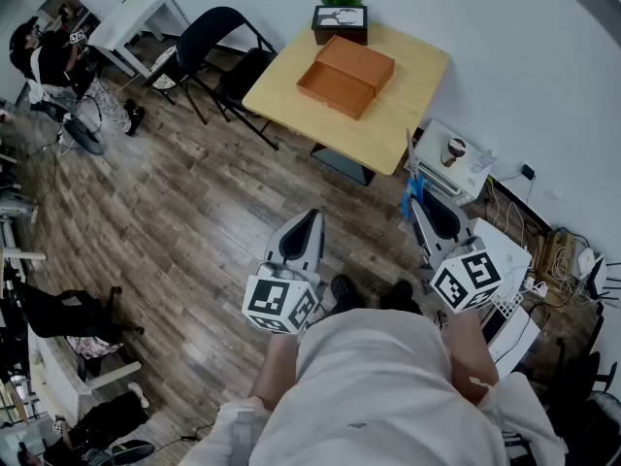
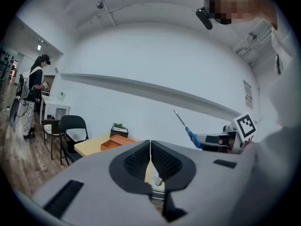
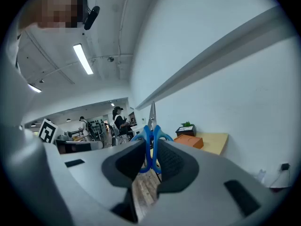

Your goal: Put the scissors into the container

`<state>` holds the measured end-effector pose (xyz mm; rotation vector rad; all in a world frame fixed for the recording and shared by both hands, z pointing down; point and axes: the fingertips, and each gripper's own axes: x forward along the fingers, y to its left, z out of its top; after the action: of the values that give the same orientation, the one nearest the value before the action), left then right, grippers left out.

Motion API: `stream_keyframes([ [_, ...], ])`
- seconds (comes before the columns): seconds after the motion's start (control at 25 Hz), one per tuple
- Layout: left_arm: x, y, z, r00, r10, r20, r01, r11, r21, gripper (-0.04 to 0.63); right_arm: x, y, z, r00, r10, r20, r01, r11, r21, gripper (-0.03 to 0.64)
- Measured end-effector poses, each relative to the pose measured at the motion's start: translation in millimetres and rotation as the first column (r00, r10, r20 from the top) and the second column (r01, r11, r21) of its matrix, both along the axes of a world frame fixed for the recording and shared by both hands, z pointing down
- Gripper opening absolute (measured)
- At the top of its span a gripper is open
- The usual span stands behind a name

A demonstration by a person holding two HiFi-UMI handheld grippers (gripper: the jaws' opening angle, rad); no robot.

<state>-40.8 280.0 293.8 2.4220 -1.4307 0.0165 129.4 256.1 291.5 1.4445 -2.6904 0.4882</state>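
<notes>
Scissors (image 3: 151,126) pinched in the right claw (image 3: 150,149), left claw (image 2: 150,160) pressed together, need a steady carry to the container (image 1: 344,76) well ahead.

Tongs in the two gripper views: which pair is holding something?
The right tongs: they are clamped on the blue-handled metal scissors, blades pointing outward. The left tongs are closed together with nothing between them.
</notes>
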Motion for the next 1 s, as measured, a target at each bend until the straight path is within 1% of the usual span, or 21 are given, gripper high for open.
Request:
stream_keyframes([
  [0.12,2.5,6.8,0.1,1.0,0.003,-0.014,-0.003,1.0,0.005,0.008,-0.3,7.4,0.6,1.0,-0.002,0.009,0.002,1.0,0.002,0.081],
  [0.36,5.7,14.2,1.3,1.0,0.011,-0.011,-0.011,1.0,0.004,0.008,0.4,17.0,-1.0,1.0,-0.018,0.019,0.018,1.0,-0.004,0.081],
  [0.44,5.6,18.1,2.9,1.0,0.016,-0.006,-0.016,1.0,0.002,0.008,-2.6,20.8,-0.3,0.999,-0.034,0.023,0.034,0.999,-0.001,0.081],
  [0.56,3.0,22.0,5.4,1.0,0.023,-0.002,-0.023,1.0,0.003,0.008,-12.8,26.8,1.2,0.998,-0.066,-0.001,0.066,0.998,0.016,0.082],
  [0.64,1.5,22.3,6.0,1.0,0.027,-0.006,-0.027,1.0,0.007,0.008,-18.3,29.2,3.0,0.997,-0.076,-0.001,0.076,0.997,0.018,0.082],
  [0.84,0.8,26.8,8.6,0.999,0.036,-0.006,-0.036,0.999,-0.001,0.008,-17.5,33.4,6.6,0.999,-0.045,0.027,0.046,0.999,-0.013,0.081],
  [1.0,-1.8,27.4,11.2,0.999,0.045,-0.004,-0.045,0.999,-0.011,0.008,-16.3,33.7,3.7,0.999,-0.028,0.046,0.028,1.0,-0.01,0.081],
])
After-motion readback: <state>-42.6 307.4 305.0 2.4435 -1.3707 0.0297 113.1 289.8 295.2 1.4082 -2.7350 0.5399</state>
